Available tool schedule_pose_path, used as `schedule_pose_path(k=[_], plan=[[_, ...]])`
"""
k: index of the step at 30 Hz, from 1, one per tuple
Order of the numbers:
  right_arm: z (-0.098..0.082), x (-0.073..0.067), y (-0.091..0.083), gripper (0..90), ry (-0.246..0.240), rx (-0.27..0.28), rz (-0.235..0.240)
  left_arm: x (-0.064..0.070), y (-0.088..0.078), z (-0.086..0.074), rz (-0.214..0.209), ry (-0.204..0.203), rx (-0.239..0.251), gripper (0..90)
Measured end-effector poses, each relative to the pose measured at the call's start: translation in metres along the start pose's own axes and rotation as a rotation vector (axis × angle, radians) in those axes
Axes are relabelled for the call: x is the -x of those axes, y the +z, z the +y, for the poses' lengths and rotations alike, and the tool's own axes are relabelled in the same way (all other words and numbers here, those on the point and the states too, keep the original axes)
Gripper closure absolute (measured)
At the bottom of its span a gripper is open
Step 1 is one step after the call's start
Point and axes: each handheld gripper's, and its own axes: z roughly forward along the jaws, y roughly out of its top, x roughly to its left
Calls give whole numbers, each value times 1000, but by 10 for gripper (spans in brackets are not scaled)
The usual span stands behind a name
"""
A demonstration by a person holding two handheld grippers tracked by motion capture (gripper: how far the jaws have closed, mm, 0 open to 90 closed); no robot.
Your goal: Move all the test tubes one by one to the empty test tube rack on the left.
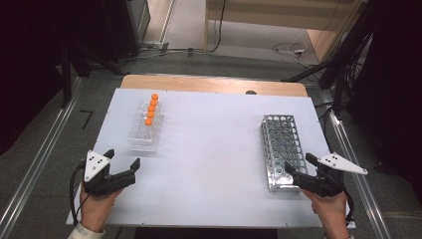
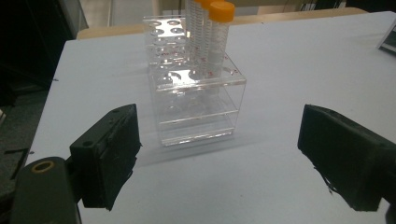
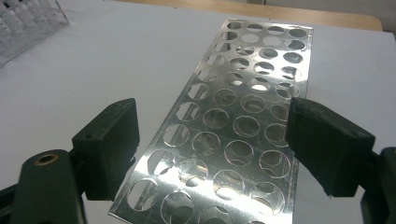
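Observation:
A clear plastic rack stands on the left of the white table and holds several tubes with orange caps. In the left gripper view the rack sits just ahead of the jaws, its tubes upright in the far holes. My left gripper is open near the table's front left, short of the rack. A metal rack with many round holes lies on the right. My right gripper is open over that rack's near end, with nothing between its fingers.
A wooden strip runs along the table's far edge. Metal rails flank the table on the floor, and cables lie on the floor beyond. Bare white tabletop lies between the two racks.

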Motion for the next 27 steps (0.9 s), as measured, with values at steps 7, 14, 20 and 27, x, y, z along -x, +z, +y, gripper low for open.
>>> schedule_pose_path(k=[7,14,20,27], plan=[[-2,3,-4,163,7,4,-10,-3,-1,-2,12,-7,-3,132],[-4,6,-8,164,16,6,-19,-7,0,-3,19,-15,-7,132],[-7,12,-11,165,28,9,-30,-12,1,-5,31,-22,-13,133],[-10,17,-16,164,41,14,-46,-14,1,-7,34,-24,-19,133]])
